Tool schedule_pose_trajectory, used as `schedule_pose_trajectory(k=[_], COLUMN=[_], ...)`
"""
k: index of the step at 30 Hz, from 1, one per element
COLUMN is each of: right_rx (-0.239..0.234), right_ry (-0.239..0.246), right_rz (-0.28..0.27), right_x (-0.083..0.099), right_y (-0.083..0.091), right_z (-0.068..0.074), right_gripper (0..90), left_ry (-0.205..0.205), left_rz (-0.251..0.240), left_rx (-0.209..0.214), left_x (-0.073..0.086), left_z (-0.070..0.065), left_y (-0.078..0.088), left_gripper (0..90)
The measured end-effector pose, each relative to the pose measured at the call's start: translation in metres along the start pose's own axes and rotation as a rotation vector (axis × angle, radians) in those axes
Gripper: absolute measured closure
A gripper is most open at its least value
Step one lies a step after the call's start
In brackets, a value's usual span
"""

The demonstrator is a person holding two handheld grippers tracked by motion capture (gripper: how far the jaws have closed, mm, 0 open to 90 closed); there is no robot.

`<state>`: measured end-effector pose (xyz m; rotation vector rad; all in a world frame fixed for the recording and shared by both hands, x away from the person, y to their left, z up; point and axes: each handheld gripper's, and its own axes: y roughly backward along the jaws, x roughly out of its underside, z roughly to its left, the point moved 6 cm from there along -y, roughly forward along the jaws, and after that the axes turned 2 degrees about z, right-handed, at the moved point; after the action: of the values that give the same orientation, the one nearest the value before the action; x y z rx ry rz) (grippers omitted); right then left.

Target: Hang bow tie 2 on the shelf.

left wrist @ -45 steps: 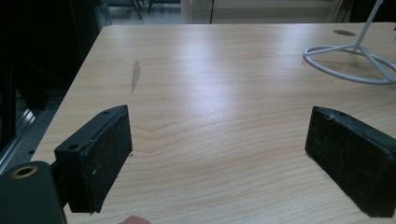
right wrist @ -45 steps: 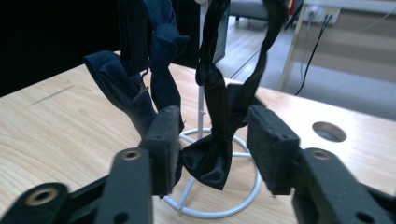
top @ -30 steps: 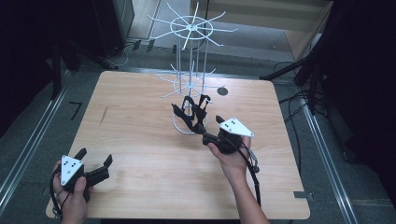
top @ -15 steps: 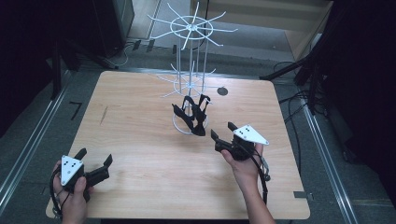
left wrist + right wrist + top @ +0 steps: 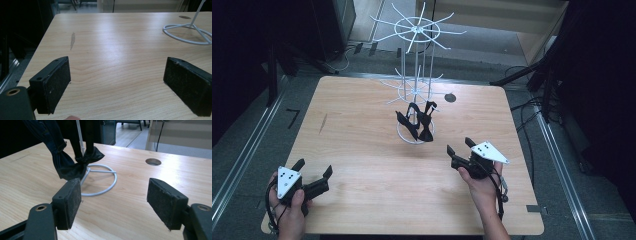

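Observation:
A white wire rack [image 5: 417, 75] stands at the far middle of the wooden table [image 5: 362, 165], and dark bow ties [image 5: 418, 121] hang from its lower arms near the ring base [image 5: 100, 181]. My right gripper [image 5: 460, 150] is open and holds nothing, at the right of the table, a short way in front of and right of the rack. In the right gripper view the bow ties [image 5: 67, 160] hang just beyond the left pad. My left gripper [image 5: 314, 173] is open with nothing between its pads, low at the table's front left corner; its own view shows the ring base [image 5: 187, 33] far right.
A round cable hole [image 5: 450, 97] sits in the table behind and right of the rack. A grey scuff [image 5: 72, 40] marks the wood at the left. Metal rails [image 5: 242, 150] run along the floor on both sides, with cables [image 5: 527, 107] at the right.
My right gripper has pulled back from the bow ties on the rack, toward the front right of the table, with nothing in it. The left gripper has stayed put.

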<state>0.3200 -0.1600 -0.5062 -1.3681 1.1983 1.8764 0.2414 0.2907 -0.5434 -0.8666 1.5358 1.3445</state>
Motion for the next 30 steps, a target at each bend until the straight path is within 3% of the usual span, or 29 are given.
schedule_pose_trajectory(k=[22, 30], right_rx=[0.057, 0.051], right_ry=[-0.041, -0.067], right_rz=[0.040, 0.034], right_x=[0.040, 0.050], right_y=[0.034, 0.049], right_z=[-0.036, -0.049], right_gripper=[28.4, 28.2], left_ry=[-0.001, 0.000], left_rz=[-0.002, -0.002], left_rx=[-0.001, 0.000], left_x=[0.000, 0.000], left_z=[0.000, 0.000], left_y=[0.000, 0.000], left_gripper=[8.1, 8.1])
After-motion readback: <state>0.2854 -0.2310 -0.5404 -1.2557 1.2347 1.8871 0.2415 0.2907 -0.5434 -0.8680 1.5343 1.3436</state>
